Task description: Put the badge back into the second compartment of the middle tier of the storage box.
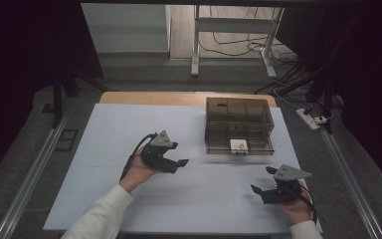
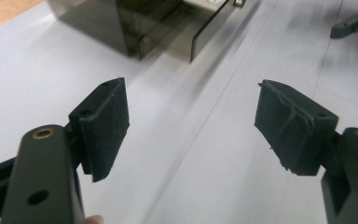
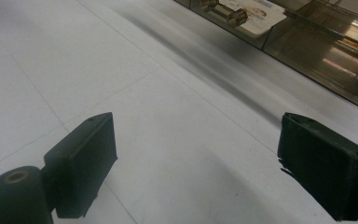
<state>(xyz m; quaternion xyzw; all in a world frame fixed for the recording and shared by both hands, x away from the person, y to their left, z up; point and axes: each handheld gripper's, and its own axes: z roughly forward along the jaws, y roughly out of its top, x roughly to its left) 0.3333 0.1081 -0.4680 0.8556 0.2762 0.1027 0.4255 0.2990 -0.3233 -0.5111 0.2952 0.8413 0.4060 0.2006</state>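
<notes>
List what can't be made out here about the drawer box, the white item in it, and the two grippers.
- Drawer box: smoked walls hide the upper compartments' contents in the high view; the left gripper view crops it at the top edge.
- White item in the drawer: markings too small and blurred; cropped by the right gripper view's top edge.
- Left gripper and right gripper: dark, small in the high view; both stand open, empty.

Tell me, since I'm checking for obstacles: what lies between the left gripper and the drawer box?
Nothing: in the high view only bare white table separates the left gripper from the smoky clear drawer box.
</notes>
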